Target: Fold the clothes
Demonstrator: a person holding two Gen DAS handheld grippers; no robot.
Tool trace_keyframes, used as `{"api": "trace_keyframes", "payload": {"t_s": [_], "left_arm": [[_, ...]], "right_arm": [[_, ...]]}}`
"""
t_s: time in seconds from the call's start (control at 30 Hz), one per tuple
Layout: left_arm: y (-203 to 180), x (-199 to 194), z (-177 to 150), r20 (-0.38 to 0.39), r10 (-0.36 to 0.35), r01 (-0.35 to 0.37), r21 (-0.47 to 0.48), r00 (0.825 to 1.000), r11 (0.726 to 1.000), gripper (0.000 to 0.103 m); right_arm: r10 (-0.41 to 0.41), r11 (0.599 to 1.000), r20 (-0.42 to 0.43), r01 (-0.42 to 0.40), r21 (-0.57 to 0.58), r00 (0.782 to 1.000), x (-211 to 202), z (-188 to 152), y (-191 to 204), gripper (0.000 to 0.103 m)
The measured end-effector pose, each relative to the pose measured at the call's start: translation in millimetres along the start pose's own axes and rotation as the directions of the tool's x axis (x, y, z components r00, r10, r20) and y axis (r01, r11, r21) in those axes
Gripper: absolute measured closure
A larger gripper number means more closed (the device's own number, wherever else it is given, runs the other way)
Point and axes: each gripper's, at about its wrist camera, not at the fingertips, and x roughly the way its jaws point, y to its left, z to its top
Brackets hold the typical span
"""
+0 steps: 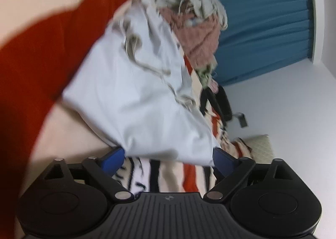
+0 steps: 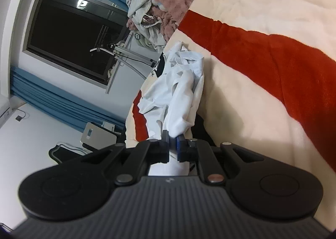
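A white garment point(image 1: 134, 92) lies crumpled on the striped bed cover point(image 1: 42, 50). In the left wrist view my left gripper point(image 1: 168, 156) is open, its blue pads point(image 1: 112, 158) wide apart at the garment's near edge, with cloth lying between them. In the right wrist view my right gripper point(image 2: 172, 146) is shut on a fold of the white garment point(image 2: 178, 96), which stretches away from the jaws across the bed cover point(image 2: 262, 71).
A pile of other clothes, pink towel point(image 1: 199, 35) and grey pieces point(image 2: 140, 12), lies at the bed's far end. Blue curtains point(image 1: 264, 29), a dark window point(image 2: 69, 35), a drying rack point(image 2: 126, 54) and white floor point(image 1: 283, 113) lie beyond the bed.
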Motion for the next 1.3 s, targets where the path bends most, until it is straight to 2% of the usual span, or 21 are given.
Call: {"api": "trace_keyframes", "payload": {"t_s": [0.07, 0.17, 0.37, 0.43, 0.47, 0.53, 0.57, 0.8, 0.97, 1.13, 1.3], "left_arm": [[9, 7, 5, 0.006, 0.002, -0.002, -0.044, 1.000, 0.999, 0.013], [17, 8, 13, 0.055, 0.024, -0.020, -0.073, 0.998, 0.997, 0.018], [31, -12, 20, 0.180, 0.088, -0.066, -0.127, 0.980, 0.990, 0.040], [34, -16, 21, 0.211, 0.104, -0.075, -0.138, 0.972, 0.988, 0.058], [34, -16, 21, 0.217, 0.108, -0.079, -0.137, 0.970, 0.987, 0.064], [34, -16, 22, 0.229, 0.117, -0.088, -0.135, 0.966, 0.987, 0.087], [32, -18, 22, 0.238, 0.118, -0.090, -0.125, 0.964, 0.988, 0.090], [-1, -52, 16, 0.318, 0.089, -0.096, 0.005, 0.944, 0.995, 0.098], [-31, -90, -4, 0.363, 0.032, -0.075, 0.105, 0.931, 0.992, 0.099], [-53, -130, -43, 0.377, 0.013, -0.083, 0.169, 0.926, 0.982, 0.099], [-57, -183, -93, 0.357, -0.035, -0.027, 0.167, 0.934, 0.986, 0.099]], "right_arm": [[0.008, 1.000, 0.010, -0.009, 0.011, 1.000, -1, 1, -1, 0.094], [0.030, 0.999, 0.034, -0.032, 0.032, 0.999, -7, 3, -3, 0.094], [0.030, 0.999, 0.066, -0.032, 0.024, 0.997, -10, 4, -4, 0.095], [0.015, 1.000, 0.070, -0.017, 0.023, 0.997, -10, 3, -7, 0.094], [0.008, 1.000, 0.071, -0.009, 0.022, 0.997, -10, 4, -8, 0.095], [-0.003, 1.000, 0.073, 0.002, 0.015, 0.997, -9, 4, -9, 0.095], [-0.006, 1.000, 0.073, 0.005, 0.009, 0.997, -9, 4, -9, 0.095], [-0.035, 0.997, 0.063, 0.039, -0.060, 0.997, -13, 4, -2, 0.095], [0.024, 0.998, 0.095, -0.018, -0.062, 0.995, -47, 0, 6, 0.095], [0.066, 0.992, 0.121, -0.053, -0.113, 0.990, -95, -25, 11, 0.095], [0.070, 0.983, 0.162, -0.041, -0.180, 0.984, -155, -59, 6, 0.095]]}}
